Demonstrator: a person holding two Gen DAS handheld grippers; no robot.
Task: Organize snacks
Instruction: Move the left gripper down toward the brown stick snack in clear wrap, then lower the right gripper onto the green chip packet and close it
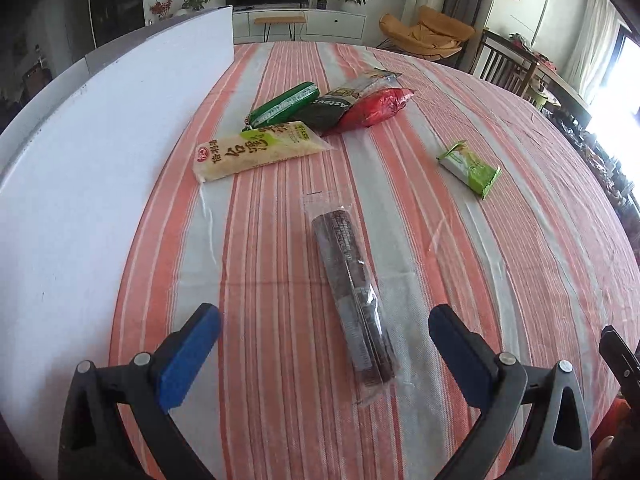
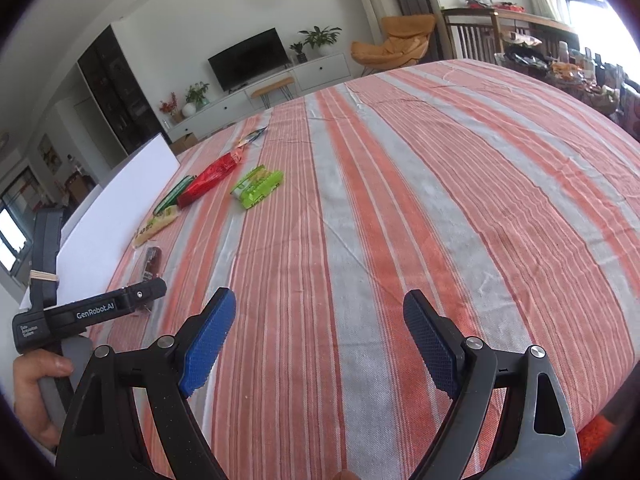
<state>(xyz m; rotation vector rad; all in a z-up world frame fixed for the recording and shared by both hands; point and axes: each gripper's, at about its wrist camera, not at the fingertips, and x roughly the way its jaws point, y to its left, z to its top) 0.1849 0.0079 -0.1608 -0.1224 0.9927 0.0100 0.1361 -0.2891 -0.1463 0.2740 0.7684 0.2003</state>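
between the wide-spread, empty fingers (image 1: 192, 356) of the left gripper (image 1: 324, 344) a dark snack roll in clear wrap (image 1: 352, 300) is framed, untouched; beyond lie a rice-cracker pack (image 1: 256, 152) and a green wafer packet (image 1: 470, 168). closing is called for next. the right gripper (image 2: 320, 344) is held open, empty.

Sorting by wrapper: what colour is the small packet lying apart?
Light green packet, clearest in the left wrist view.

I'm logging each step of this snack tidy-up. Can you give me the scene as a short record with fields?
surface: striped tablecloth
board: white board along the cloth's left edge
row by board: green pack, dark pack, red pack, beige pack
lying apart: light green pack
nearest: brown roll, lying flat
left gripper: open, roll's near end between the jaws, untouched
right gripper: open, empty
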